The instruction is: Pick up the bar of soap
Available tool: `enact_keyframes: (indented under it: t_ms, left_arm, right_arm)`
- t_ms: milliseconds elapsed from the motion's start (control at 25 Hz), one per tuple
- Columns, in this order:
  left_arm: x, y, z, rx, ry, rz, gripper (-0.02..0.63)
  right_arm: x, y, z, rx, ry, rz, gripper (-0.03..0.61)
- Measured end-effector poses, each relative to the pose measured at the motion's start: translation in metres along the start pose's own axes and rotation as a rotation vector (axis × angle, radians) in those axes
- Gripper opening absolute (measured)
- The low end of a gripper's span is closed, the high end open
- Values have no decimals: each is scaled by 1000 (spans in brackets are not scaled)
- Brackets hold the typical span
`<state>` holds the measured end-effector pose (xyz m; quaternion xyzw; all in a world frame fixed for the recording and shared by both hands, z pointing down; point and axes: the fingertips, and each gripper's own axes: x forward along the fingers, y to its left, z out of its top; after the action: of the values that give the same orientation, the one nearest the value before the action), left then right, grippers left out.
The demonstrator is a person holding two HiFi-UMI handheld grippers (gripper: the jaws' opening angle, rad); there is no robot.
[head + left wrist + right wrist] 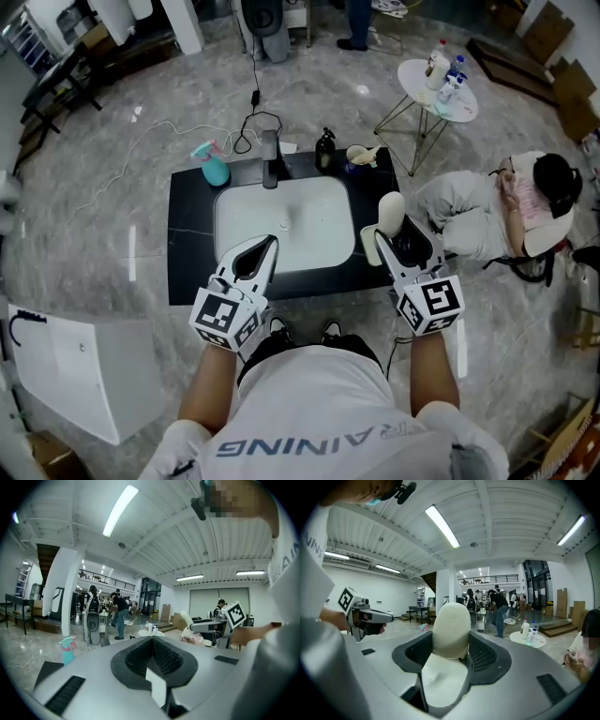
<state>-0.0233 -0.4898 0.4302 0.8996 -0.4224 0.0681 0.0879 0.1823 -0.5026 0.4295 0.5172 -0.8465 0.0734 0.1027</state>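
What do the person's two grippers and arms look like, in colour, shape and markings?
The left gripper and the right gripper are pale grey shells that taper to the tip, lined inside with black ribbed pads. Each carries a white cube with black square markers at its rear. The person wears a white short-sleeved shirt with grey lettering; the forearms are bare.

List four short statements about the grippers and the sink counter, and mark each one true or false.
1. The right gripper is shut on the bar of soap. True.
2. The left gripper holds the teal spray bottle. False: its jaws are together on nothing, and the bottle stands on the black counter.
3. The soap lies in the white sink. False: it is held between the right jaws, at the sink's right.
4. A dark pump bottle stands behind the sink. True.
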Motion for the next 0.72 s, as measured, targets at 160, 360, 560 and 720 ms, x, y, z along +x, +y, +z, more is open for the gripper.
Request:
enact_keyframes:
  t_ms: [160, 360, 560, 720]
  left_arm:
    - [-8, 1, 15, 45, -19, 2, 8]
    - [-17, 3, 30, 72, -59, -4, 8]
    - [-24, 1, 35, 96, -67, -15, 8]
    - [-30, 3, 35, 100, -69, -17, 8]
  right_arm:
    - [-17, 11, 27, -10, -60, -9, 250]
    - [-30, 23, 49, -42, -114, -19, 250]
    - [-32, 33, 57, -49, -134, -19, 250]
    - [-32, 41, 56, -40, -140, 0, 250]
